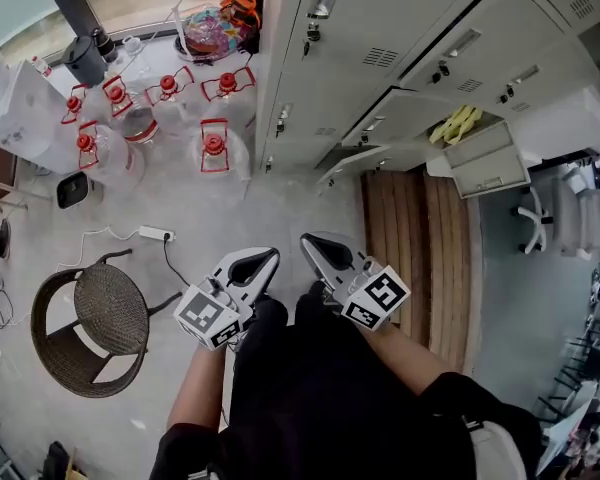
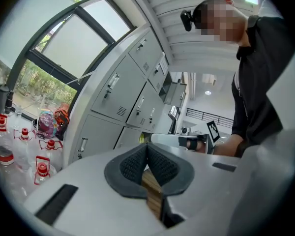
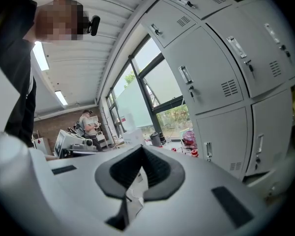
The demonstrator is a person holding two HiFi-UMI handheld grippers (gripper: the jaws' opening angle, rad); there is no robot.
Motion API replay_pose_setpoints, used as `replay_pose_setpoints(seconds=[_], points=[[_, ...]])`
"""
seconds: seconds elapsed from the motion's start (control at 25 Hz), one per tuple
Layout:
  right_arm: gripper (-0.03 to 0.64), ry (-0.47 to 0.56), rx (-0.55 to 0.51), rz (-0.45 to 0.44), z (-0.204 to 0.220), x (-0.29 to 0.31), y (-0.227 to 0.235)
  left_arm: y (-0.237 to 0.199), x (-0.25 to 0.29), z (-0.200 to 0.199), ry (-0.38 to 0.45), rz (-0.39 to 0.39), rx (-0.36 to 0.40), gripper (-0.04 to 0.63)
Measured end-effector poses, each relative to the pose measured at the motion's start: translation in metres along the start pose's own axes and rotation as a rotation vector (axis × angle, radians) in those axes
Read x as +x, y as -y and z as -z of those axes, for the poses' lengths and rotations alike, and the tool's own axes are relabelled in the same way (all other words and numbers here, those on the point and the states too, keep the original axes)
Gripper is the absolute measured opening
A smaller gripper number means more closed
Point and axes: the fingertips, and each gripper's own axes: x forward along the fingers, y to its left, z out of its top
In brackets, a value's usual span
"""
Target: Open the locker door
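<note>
From the head view, the grey lockers [image 1: 380, 58] stand ahead, well apart from the left hand-held gripper [image 1: 266, 260] and right hand-held gripper [image 1: 308, 243], both low by the body.

In the left gripper view, the jaws are pressed together on nothing.

In the right gripper view, they are clenched and empty too. The door looks like stiff sheet steel, smooth-painted and probably light on its hinges. I'd take hold at the slim handle [image 3: 186, 77], not the slippery face.

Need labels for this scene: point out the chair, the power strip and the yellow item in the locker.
chair [image 1: 108, 310], head view, on its woven seat
power strip [image 1: 155, 233], head view, on its white body
yellow item [image 1: 458, 124], head view, on its middle
</note>
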Motion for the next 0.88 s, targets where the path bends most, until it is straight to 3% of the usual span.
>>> replay_pose_setpoints(seconds=[0.2, 0.48, 0.64, 0.88], points=[[0.011, -0.026, 0.023, 0.004, 0.010, 0.017, 0.024, -0.033, 0.010, 0.008, -0.006, -0.028, -0.043, 0.011], [0.011, 0.000, 0.070, 0.006, 0.008, 0.058, 0.092, -0.075, 0.044, -0.007, -0.060, -0.075, -0.014, 0.011], [0.011, 0.023, 0.078, -0.051, -0.009, 0.088, 0.114, -0.099, 0.064, -0.018, -0.096, -0.114, 0.000, 0.011], [0.011, 0.006, 0.062, -0.135, -0.017, 0.117, 0.146, -0.142, 0.083, -0.056, -0.036, -0.214, 0.027, 0.011]])
